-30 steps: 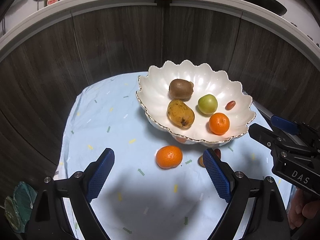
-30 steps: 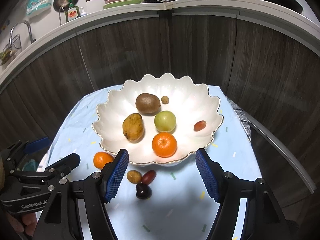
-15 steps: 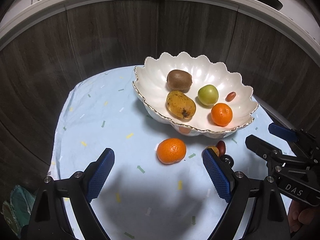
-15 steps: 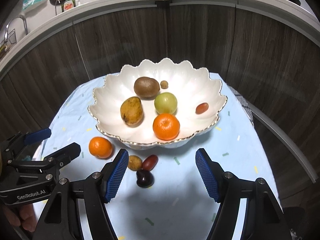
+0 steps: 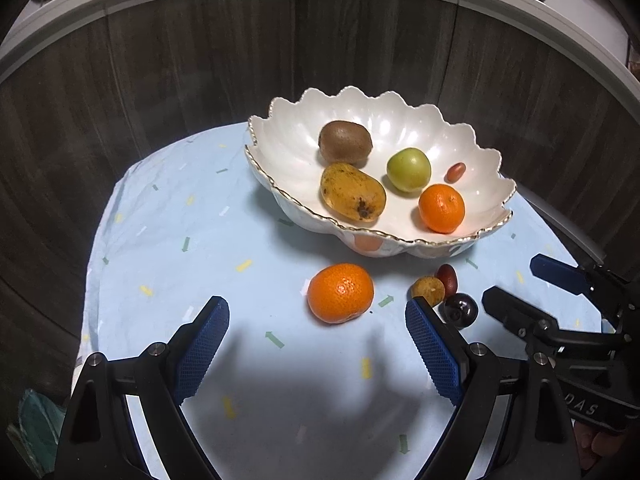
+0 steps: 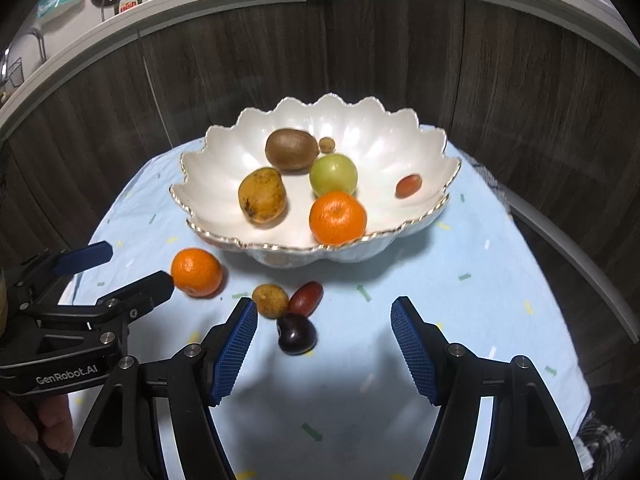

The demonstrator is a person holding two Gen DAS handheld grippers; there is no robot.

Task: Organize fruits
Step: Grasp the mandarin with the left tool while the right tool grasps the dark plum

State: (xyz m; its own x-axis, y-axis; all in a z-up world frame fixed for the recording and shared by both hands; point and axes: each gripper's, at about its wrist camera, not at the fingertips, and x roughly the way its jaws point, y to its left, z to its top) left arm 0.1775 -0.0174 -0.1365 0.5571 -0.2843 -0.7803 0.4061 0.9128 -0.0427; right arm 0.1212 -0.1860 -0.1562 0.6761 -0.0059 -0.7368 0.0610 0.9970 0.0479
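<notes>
A loose orange [image 5: 340, 293] lies on the blue cloth [image 5: 168, 240] just in front of the scalloped white bowl [image 5: 280, 128], glossy and pebbled. The left gripper [image 5: 316, 344] frames it with jaws wide apart, likely for pickup. Beside it, the right gripper [image 6: 323, 344], jaws apart and empty, faces a dark plum [image 6: 297, 334] and two small fruits.

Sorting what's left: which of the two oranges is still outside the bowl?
The orange on the blue cloth, before the open left gripper; the other orange lies in the bowl.
</notes>
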